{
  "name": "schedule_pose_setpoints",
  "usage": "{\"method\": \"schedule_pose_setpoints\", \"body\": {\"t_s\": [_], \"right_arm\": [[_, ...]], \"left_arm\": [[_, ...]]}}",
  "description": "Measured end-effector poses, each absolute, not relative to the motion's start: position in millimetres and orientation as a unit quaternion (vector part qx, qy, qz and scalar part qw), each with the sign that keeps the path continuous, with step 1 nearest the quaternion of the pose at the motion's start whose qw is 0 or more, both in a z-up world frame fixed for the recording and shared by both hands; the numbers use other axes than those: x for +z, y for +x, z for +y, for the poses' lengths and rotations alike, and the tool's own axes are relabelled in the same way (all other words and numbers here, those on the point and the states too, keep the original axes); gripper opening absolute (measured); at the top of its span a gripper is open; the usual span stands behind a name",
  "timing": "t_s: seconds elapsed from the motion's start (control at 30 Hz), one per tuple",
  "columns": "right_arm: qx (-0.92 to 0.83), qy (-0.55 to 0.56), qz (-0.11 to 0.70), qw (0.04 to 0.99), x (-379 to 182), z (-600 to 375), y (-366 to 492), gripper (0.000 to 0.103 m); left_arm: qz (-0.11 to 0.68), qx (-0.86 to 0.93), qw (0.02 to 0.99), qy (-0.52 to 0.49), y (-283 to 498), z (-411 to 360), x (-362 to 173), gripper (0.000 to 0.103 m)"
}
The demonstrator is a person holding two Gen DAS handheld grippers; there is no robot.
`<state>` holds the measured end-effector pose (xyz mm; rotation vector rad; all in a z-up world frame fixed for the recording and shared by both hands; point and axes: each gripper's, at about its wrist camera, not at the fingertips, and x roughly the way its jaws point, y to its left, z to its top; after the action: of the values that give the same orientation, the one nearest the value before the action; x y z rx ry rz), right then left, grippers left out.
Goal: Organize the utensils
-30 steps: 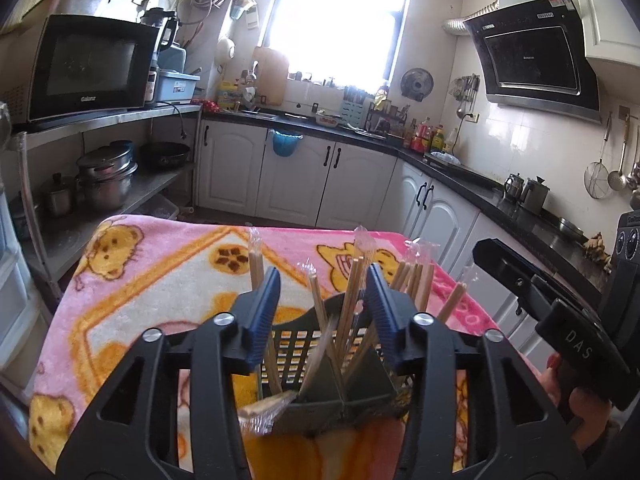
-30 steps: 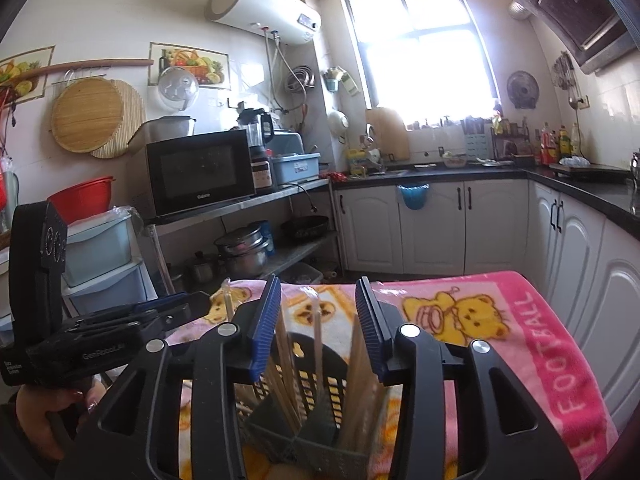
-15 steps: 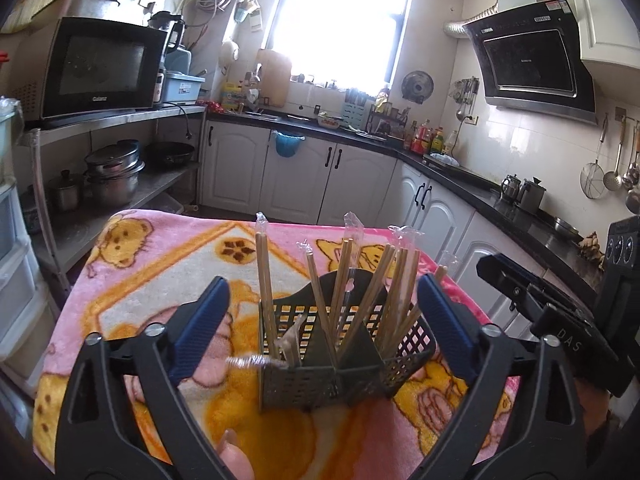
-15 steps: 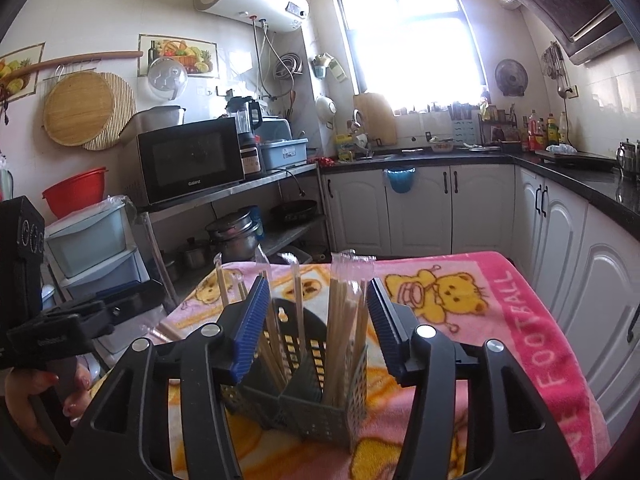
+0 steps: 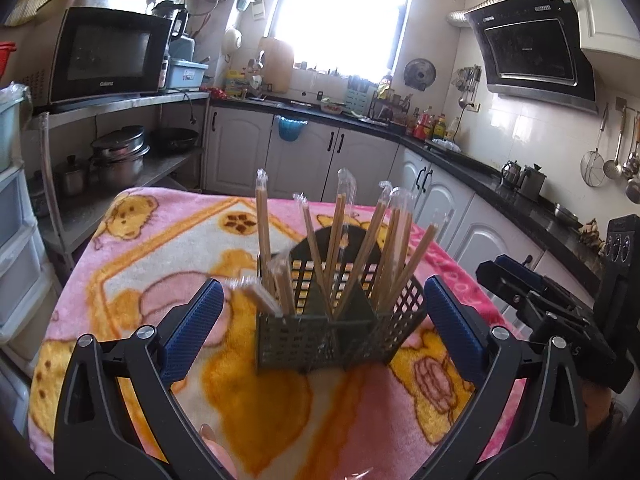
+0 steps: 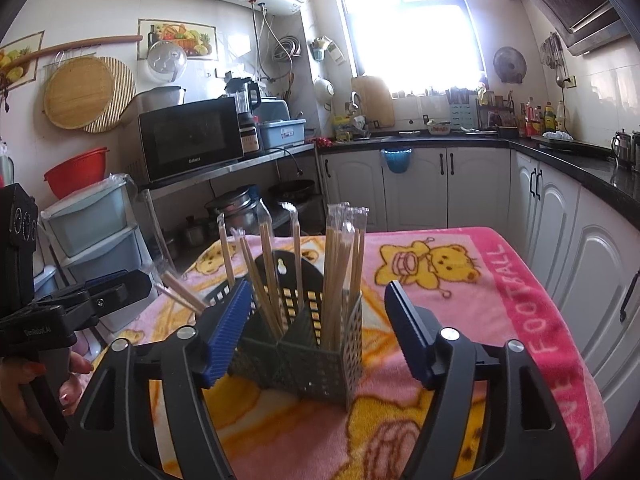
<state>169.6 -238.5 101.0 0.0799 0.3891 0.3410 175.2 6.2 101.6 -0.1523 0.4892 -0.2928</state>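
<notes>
A dark slotted utensil basket (image 5: pixel 296 344) (image 6: pixel 316 364) stands on a pink bear-print blanket (image 5: pixel 152 264) (image 6: pixel 460 320). Several plastic-wrapped wooden chopsticks (image 5: pixel 338 248) (image 6: pixel 340 264) stand upright in its compartments, and one wrapped pair (image 5: pixel 256 294) (image 6: pixel 180 292) leans out over its left rim. My left gripper (image 5: pixel 322 284) is open wide just short of the basket and touches nothing. My right gripper (image 6: pixel 317 286) has its jaws opening. The basket shows in the gap between its blue pads, which press on nothing. Each view catches the other gripper (image 5: pixel 552 316) (image 6: pixel 80 300) at its edge.
The blanket-covered table drops off at its left, right and far edges. A steel shelf with a microwave (image 5: pixel 108 56) (image 6: pixel 192 140) and pots stands to the left, beside plastic drawers (image 6: pixel 92 232). White cabinets under a black counter (image 5: pixel 500 196) run behind and to the right. A hand (image 6: pixel 24 380) holds the left gripper.
Both grippers have drawn back from the basket and their jaws have spread apart. The chopsticks that stood between the pads now stand free in the basket.
</notes>
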Motion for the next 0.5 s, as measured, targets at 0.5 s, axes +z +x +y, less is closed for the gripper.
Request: {"method": "schedule_pose_setpoints", "body": {"t_s": [0.5], "right_arm": [[0.168, 0.031, 0.231, 0.958, 75, -236, 148, 0.081]], "left_arm": [[0.275, -0.131, 0.949, -0.082, 157, 4, 63, 0.092]]}}
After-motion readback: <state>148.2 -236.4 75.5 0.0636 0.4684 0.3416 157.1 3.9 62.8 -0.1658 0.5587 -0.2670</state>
